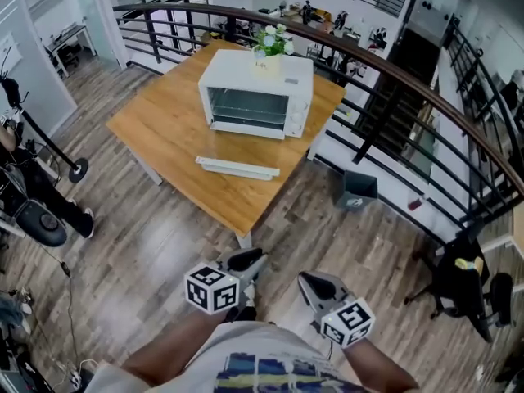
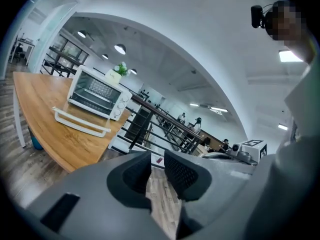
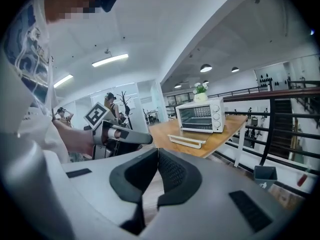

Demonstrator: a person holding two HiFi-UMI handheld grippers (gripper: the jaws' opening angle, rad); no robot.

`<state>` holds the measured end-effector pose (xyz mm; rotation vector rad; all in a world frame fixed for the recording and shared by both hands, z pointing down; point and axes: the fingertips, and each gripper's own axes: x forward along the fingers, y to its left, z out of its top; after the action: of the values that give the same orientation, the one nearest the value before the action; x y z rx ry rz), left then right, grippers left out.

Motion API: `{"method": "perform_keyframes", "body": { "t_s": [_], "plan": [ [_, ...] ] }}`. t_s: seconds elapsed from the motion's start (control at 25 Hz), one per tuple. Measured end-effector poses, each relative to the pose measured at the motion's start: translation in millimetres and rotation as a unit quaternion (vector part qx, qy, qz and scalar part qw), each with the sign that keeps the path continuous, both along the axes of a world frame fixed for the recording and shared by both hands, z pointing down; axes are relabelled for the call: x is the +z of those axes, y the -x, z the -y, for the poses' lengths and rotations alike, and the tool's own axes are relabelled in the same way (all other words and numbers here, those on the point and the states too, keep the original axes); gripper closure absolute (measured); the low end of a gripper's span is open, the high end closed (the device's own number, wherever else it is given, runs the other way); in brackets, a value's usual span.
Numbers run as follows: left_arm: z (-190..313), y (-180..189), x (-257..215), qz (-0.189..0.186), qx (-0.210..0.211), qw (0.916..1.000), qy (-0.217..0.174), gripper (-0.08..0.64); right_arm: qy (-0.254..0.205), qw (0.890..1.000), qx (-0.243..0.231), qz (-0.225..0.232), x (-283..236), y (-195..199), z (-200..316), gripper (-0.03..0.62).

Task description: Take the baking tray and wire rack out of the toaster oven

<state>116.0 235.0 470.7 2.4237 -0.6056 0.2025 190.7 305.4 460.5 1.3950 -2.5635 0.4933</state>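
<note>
Two jaws barely parted on our left gripper [image 1: 250,261], two pressed together on our right gripper [image 1: 308,282], both empty and well short of the toaster oven [image 1: 255,94], which stands on the table [image 1: 160,125] with its door [image 1: 237,168] dropped open toward us.

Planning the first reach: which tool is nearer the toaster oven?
Left, slightly. The left tool is off the near corner of the table, short of the toaster oven; the right tool is further back and to the right.

The toaster oven [image 1: 255,93] is white, the table [image 1: 155,125] honey-brown wood grain, the floor [image 1: 164,244] grey-brown planks.
</note>
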Motion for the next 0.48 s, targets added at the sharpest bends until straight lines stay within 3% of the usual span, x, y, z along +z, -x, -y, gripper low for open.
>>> {"method": "perform_keyframes", "body": {
  "t_s": [0.2, 0.48],
  "plan": [
    [59, 5, 0, -0.012, 0.002, 0.9999, 0.004, 0.489, 0.005, 1.0, 0.005, -0.006, -4, 8, 51, 0.589],
    [131, 6, 6, 0.012, -0.003, 0.9996, -0.024, 0.489, 0.009, 1.0, 0.012, 0.0, -3, 14, 105, 0.589]
  ]
}}
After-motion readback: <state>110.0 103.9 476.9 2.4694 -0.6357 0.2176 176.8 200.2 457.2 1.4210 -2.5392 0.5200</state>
